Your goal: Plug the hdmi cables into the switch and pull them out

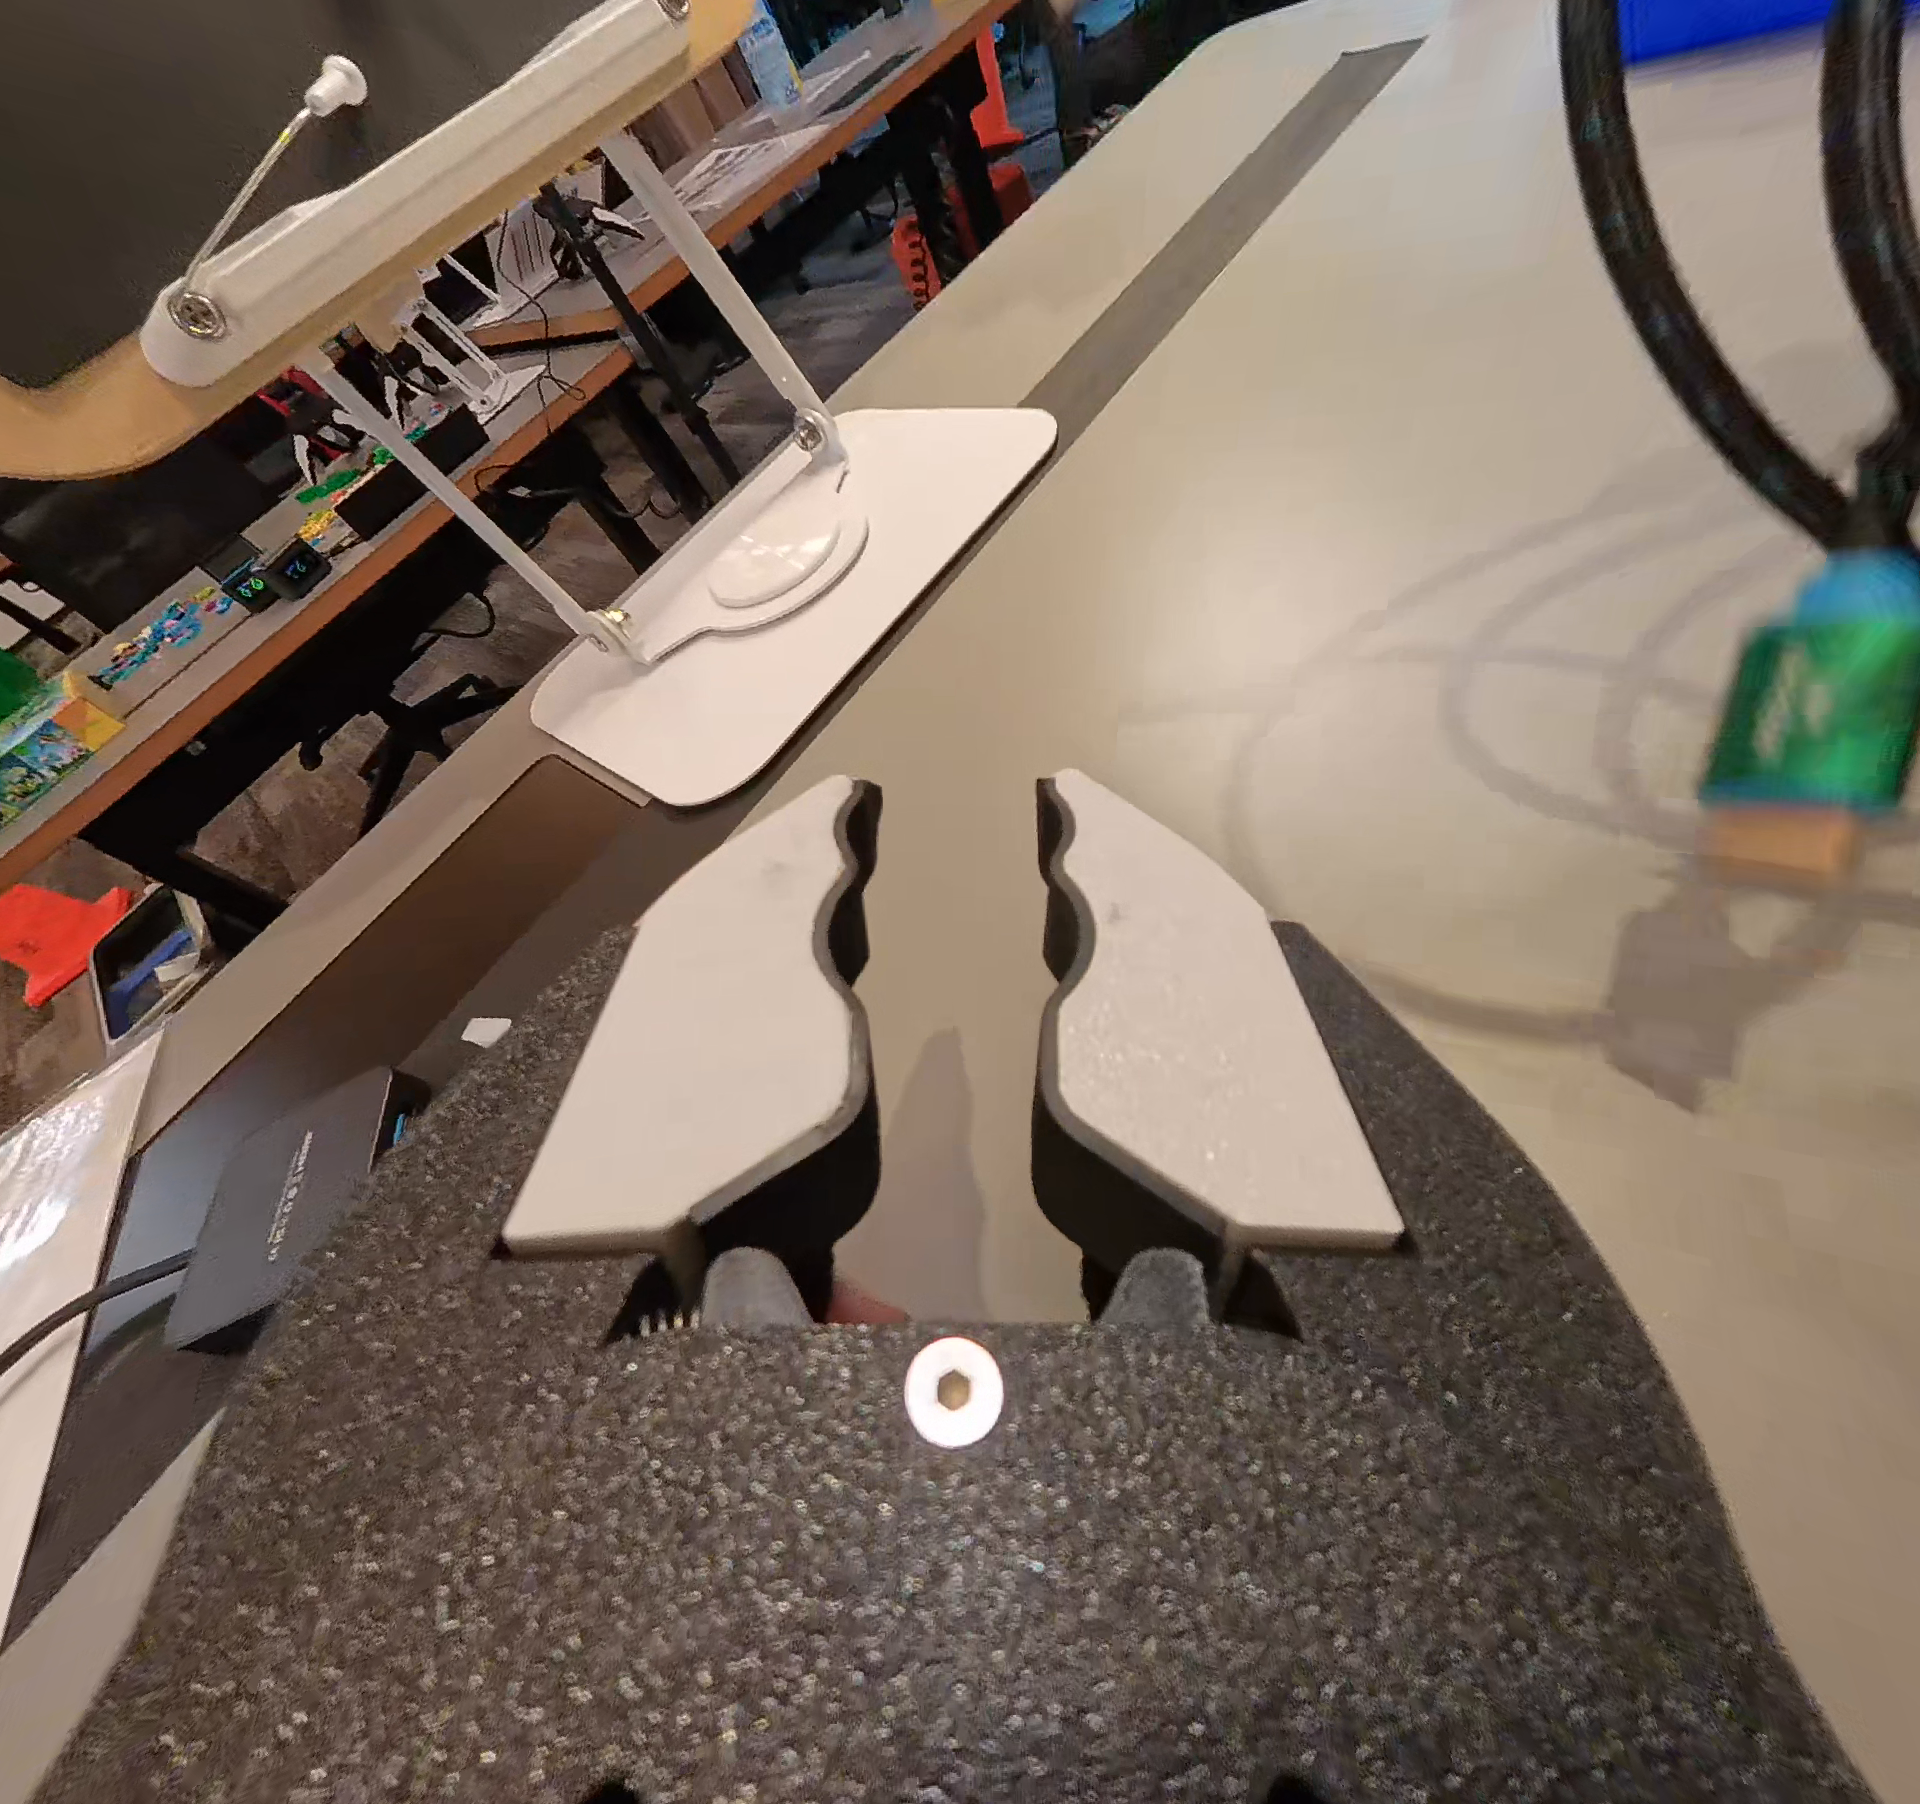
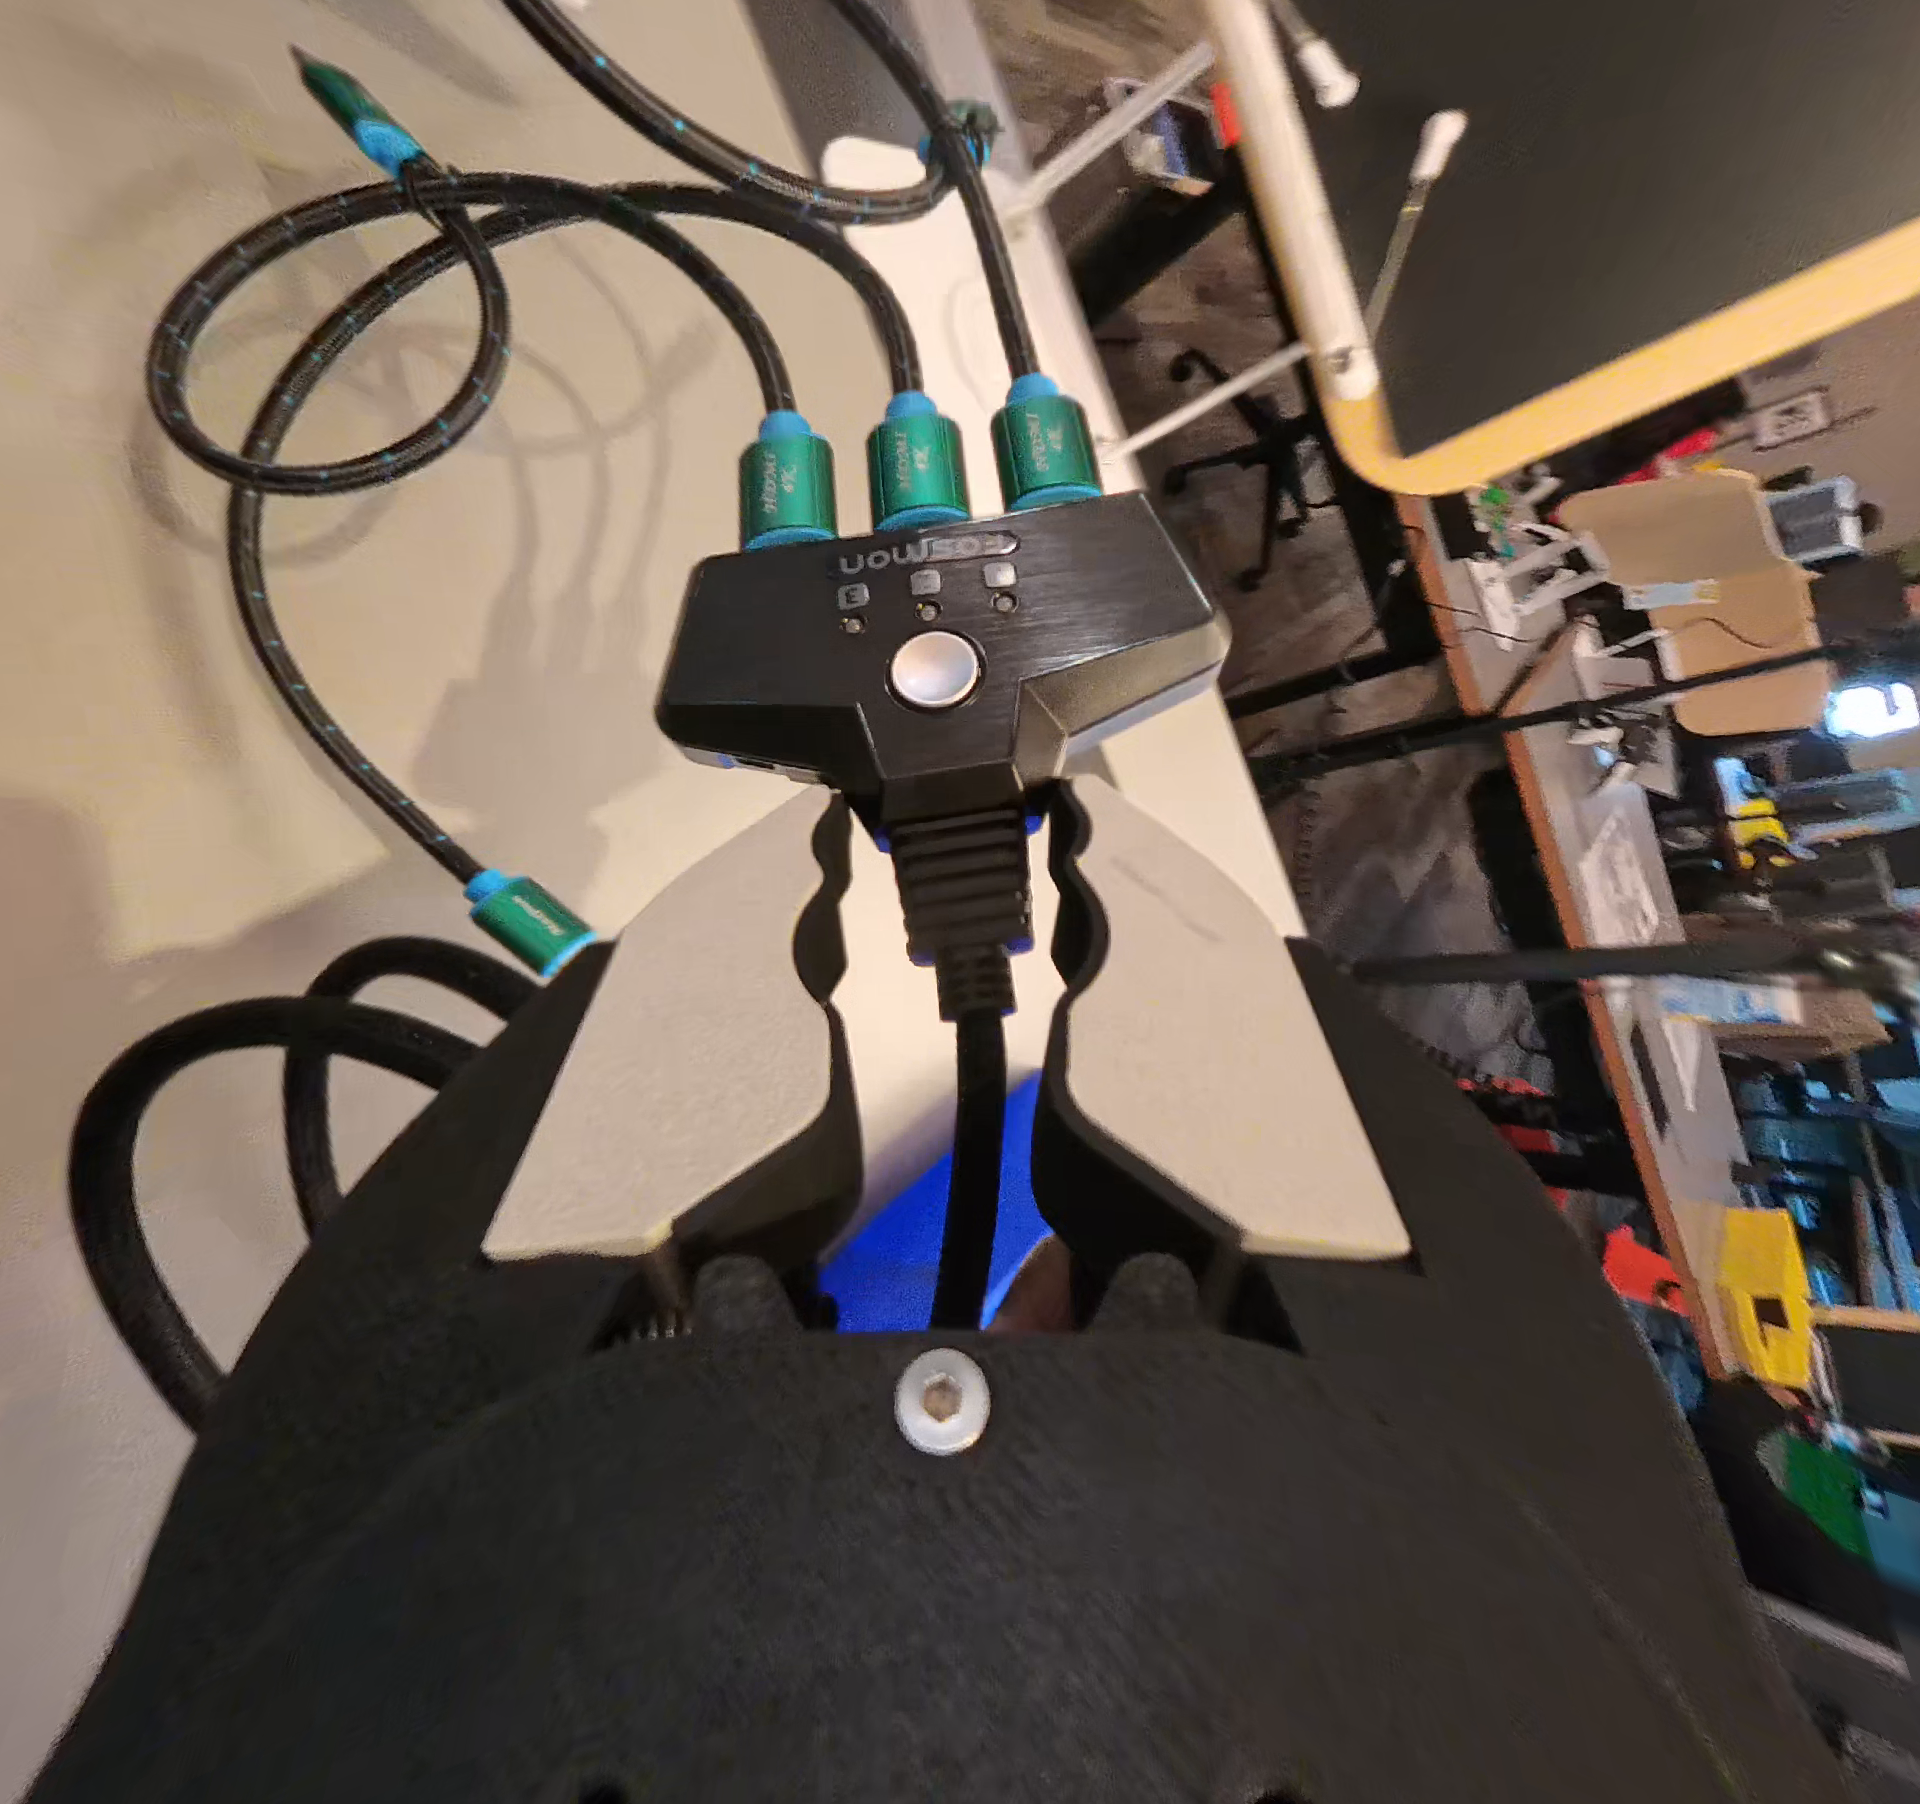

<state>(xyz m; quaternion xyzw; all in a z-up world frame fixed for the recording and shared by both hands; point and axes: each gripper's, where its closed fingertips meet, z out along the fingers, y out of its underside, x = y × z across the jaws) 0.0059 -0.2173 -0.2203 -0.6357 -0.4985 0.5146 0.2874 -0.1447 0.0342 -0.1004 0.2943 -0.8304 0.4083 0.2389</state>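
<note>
Right wrist view: your right gripper (image 2: 954, 861) holds the black switch (image 2: 940, 648) by its ribbed strain relief (image 2: 961, 887), jaws clamped on either side of it, above the pale bench (image 2: 156, 715). Three green plugs (image 2: 906, 481) sit fully in the far ports, their braided cables (image 2: 312, 424) looping away to the left; two free plug ends lie on the bench, one far left, one near left.

Left wrist view: your left gripper (image 1: 956, 819) has its jaws apart and empty over the bench; a green plug (image 1: 1808, 715) dangles at right, blurred. A white stand (image 1: 800, 591) rests on the bench at far left.

The step in hand appears to be extraction. Keep the right grip steady, take one plug by its green shell rather than the cable, and pull straight along the port axis without rocking.
</note>
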